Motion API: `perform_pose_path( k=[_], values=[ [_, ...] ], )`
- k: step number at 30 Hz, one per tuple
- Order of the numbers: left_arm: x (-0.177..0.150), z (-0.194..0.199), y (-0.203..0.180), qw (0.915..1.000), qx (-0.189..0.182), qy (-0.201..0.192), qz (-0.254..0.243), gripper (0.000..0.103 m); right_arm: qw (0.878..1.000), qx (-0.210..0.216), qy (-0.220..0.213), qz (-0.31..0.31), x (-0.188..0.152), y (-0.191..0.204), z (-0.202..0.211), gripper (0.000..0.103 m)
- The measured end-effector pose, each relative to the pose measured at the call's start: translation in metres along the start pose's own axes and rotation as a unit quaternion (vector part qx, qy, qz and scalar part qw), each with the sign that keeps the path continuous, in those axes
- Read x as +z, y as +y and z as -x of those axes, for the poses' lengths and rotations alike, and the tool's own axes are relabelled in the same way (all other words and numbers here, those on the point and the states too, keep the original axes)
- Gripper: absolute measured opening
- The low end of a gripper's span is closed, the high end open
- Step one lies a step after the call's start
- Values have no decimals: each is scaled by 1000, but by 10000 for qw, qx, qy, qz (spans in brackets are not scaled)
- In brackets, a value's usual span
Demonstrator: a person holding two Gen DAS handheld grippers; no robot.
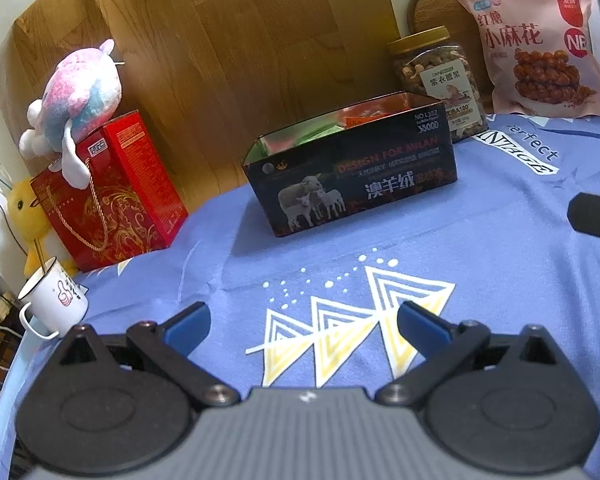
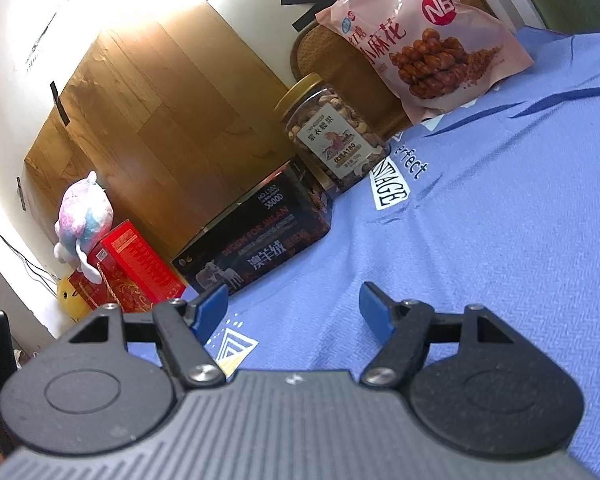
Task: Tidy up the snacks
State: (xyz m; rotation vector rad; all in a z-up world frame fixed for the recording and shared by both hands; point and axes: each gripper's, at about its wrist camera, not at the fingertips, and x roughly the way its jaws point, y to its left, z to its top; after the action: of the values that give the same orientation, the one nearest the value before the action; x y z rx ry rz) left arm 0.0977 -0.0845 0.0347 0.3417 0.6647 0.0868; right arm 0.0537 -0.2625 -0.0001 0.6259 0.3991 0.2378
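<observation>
An open black box [image 1: 352, 172] with sheep printed on it stands on the blue cloth; green and orange snack packets [image 1: 352, 120] lie inside. It also shows in the right wrist view [image 2: 256, 248]. A jar of nuts [image 1: 440, 80] [image 2: 332, 132] with a gold lid stands behind its right end. A pink bag of fried twists [image 1: 540, 44] [image 2: 424, 36] leans at the back right. My left gripper [image 1: 304, 320] is open and empty, low over the cloth in front of the box. My right gripper [image 2: 294, 304] is open and empty, to the right of the box.
A red gift box [image 1: 112, 192] [image 2: 132, 268] with a plush toy [image 1: 76, 100] on top stands at the left. A white mug [image 1: 56, 300] sits at the cloth's left edge. A yellow plush [image 1: 28, 216] is behind it. A wooden board [image 1: 220, 40] backs the table.
</observation>
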Motion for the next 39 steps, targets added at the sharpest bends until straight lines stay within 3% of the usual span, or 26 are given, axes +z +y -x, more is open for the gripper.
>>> perform_pose_path(
  k=[16, 35, 39],
  values=[
    [0, -1, 4, 9998, 173, -42, -22, 103, 10000, 64, -9, 13, 1, 0, 0, 75],
    [2, 7, 8, 9996, -109, -136, 201, 103, 9998, 113, -58, 164, 0, 3, 1, 77],
    [1, 5, 9, 9995, -186, 80, 255, 103, 9998, 109, -75, 174, 0, 4, 2, 77]
  ],
)
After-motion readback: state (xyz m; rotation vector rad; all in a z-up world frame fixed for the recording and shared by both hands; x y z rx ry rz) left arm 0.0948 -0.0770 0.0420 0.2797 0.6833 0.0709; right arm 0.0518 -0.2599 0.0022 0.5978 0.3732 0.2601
